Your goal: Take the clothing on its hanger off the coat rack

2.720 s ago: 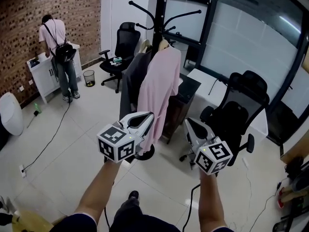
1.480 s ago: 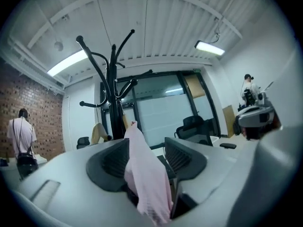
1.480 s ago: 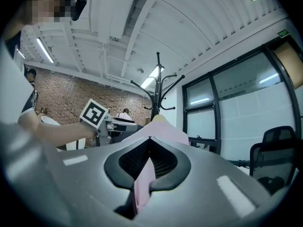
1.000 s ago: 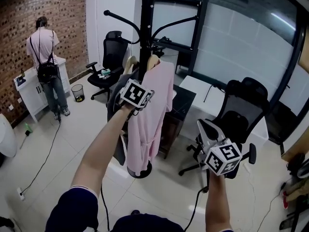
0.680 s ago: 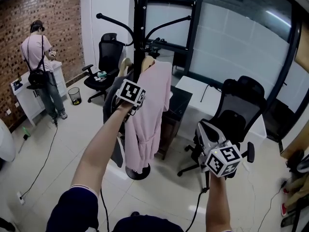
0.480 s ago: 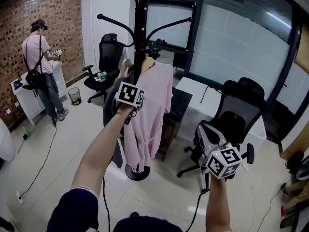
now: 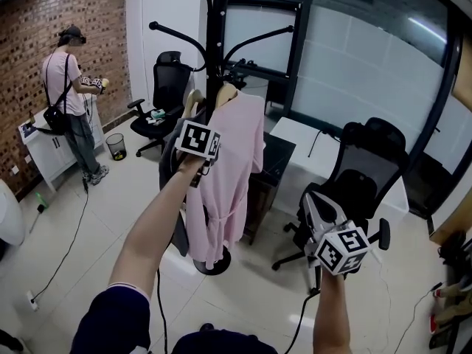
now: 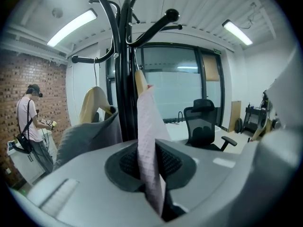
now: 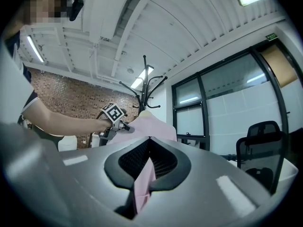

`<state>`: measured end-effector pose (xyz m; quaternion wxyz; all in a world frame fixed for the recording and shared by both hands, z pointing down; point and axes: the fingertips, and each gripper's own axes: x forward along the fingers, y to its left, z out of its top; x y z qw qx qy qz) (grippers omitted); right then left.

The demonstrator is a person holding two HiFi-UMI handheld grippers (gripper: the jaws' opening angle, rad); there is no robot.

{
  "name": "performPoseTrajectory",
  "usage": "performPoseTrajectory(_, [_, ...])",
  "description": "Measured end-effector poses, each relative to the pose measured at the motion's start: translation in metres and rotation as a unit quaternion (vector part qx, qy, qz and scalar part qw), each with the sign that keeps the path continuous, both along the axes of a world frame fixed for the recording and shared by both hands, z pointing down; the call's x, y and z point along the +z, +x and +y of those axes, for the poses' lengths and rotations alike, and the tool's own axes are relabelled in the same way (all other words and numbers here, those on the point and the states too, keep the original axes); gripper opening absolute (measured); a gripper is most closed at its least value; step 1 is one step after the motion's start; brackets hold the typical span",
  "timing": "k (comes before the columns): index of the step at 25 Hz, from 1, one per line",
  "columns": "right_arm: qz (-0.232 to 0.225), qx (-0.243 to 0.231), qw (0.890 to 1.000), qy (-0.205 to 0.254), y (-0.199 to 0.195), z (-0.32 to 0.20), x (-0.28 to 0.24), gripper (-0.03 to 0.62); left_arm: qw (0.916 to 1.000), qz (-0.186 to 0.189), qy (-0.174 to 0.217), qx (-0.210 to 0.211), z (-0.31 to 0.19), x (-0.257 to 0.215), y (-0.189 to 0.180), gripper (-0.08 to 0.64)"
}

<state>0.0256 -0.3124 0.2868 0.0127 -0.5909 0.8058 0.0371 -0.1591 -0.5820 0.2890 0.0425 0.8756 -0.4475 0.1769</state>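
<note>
Left gripper view: left gripper [image 8: 150, 163] just clamped onto pink garment [image 7: 232, 168] at the shoulder; right gripper [image 7: 313, 200] idle, closed. Next: lift hanger [image 7: 226, 91] off coat rack [image 7: 214, 35].

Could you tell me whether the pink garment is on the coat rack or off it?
On: the pink garment hangs from its hanger, close against the rack.

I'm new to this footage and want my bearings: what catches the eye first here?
A pink garment on a wooden hanger hangs from the black coat rack mid-room; the left gripper, jaws just closed, pinches its fabric near the shoulder. At far left, a person stands by the brick wall.
</note>
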Motion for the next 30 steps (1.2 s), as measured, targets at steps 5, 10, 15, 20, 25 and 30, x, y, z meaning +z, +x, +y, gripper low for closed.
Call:
performPoseTrajectory(5, [-0.005,-0.007,1.0,0.001,0.0,0.001,0.001,0.002,1.0,-0.004,-0.008,-0.001,0.004,-0.002,0.004,0.044])
performPoseTrajectory(10, [-0.01,-0.003,1.0,0.002,0.007,0.005,0.002,0.002,0.9998,-0.01,-0.004,-0.02,0.003,-0.006,-0.001,0.044])
performPoseTrajectory(15, [-0.015,-0.003,1.0,0.006,0.013,0.008,0.002,0.002,0.9996,-0.002,0.022,-0.016,0.006,-0.039,0.007,0.044])
performPoseTrajectory(20, [-0.018,-0.003,1.0,0.008,0.019,0.014,0.001,0.002,0.9992,-0.003,0.037,-0.016,0.009,-0.056,0.015,0.044])
performPoseTrajectory(25, [-0.021,0.004,1.0,0.01,0.033,0.021,0.001,0.002,0.9982,-0.007,0.059,-0.014,0.015,-0.075,0.028,0.044])
performPoseTrajectory(30, [-0.021,0.012,1.0,0.01,0.043,0.03,0.002,0.002,0.9963,-0.018,0.083,0.011,0.034,-0.083,0.05,0.044])
